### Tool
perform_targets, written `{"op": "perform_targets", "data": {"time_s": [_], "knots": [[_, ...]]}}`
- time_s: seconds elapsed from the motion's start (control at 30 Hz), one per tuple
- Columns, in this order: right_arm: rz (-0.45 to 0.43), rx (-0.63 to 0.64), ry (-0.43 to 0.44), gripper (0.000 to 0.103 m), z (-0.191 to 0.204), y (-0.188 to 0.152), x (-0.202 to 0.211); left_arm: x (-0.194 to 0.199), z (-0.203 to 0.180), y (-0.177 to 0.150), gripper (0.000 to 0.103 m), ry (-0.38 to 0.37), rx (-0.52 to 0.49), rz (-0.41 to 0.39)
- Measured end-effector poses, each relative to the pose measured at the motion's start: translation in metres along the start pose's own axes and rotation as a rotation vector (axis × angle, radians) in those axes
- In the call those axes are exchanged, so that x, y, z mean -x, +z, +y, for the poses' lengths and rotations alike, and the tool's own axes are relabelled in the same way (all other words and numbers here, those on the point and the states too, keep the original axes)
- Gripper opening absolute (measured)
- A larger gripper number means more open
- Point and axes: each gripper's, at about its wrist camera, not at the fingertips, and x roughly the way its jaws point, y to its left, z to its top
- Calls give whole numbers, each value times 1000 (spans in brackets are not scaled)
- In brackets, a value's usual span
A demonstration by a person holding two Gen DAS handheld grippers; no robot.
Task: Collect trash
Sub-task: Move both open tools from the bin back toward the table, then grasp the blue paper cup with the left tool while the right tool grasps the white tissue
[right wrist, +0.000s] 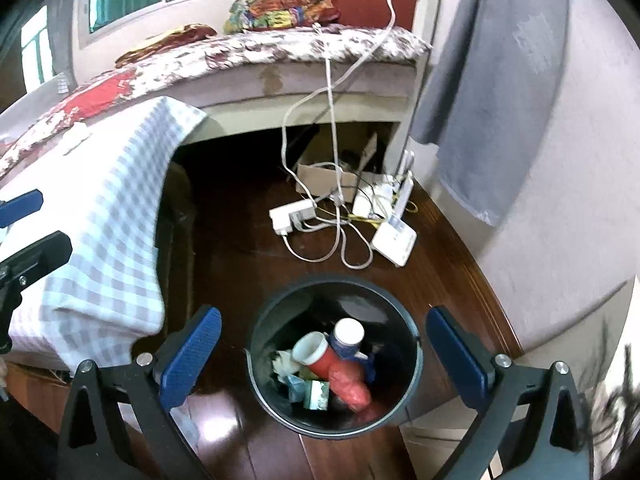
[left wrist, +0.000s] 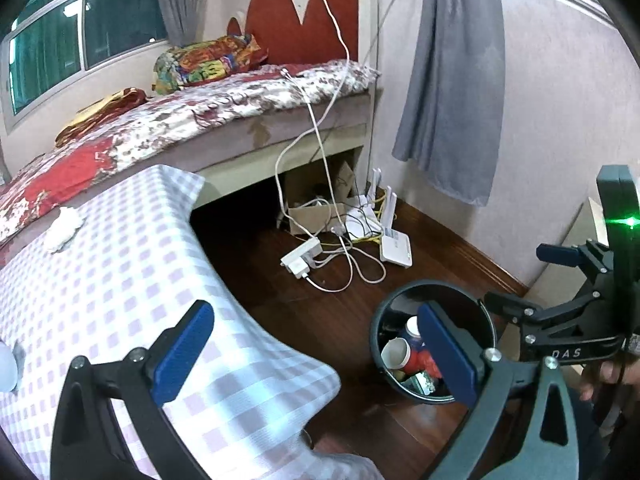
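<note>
Trash sits in a round black bin (right wrist: 334, 356) on the dark wooden floor (right wrist: 248, 264), directly below and between the jaws of the right gripper (right wrist: 324, 354), which are spread wide with nothing between their blue pads. Inside the bin lie a red paper cup (right wrist: 316, 354) on its side, a blue cup (right wrist: 347, 338) with a white mouth, crumpled white paper (right wrist: 285, 362), a small green-and-white packet (right wrist: 318, 396) and a red plastic wrapper (right wrist: 352, 390). No print on these can be read.

The left gripper (left wrist: 316, 350) is also released and empty: its left pad hangs over the checked cloth (left wrist: 120, 280) of the desk, its right pad over the bin's rim, so the bin lies to the right of its jaws rather than between them. On that cloth, well away from both grippers, rests a crumpled white tissue (left wrist: 64, 228) near the far edge beside the bed (left wrist: 200, 120).

From the left wrist view the right gripper's black body shows the letters "DAS", with a green light above it and a hand (left wrist: 608, 376) on its handle.

Beyond the bin, white cables (right wrist: 336, 216), a power strip (right wrist: 292, 216) and a white router (right wrist: 394, 240) lie on the floor; the router's label is too small to read.
</note>
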Motion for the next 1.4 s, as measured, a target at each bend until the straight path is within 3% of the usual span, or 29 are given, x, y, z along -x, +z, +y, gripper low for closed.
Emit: {"op": "perform_targets", "data": {"time_s": [0.23,0.47,0.77,1.0,1.13,1.4], "knots": [[-48,69,47,103,45,16,17,30,40,-7,102,60,55,-53],[-83,159,146,103,123,38,21,57,108,-19,102,210,131,-86],[-102,295,258,103,231,58,23,111,212,-68,102,423,290,-114],[-72,358,313,103,302,70,11,132,278,-108,102,543,364,-94],[-50,386,343,103,342,73,0,114,312,-118,102,523,355,-20],[-16,412,371,103,390,81,-23,75,334,-118,102,433,272,22]]}}
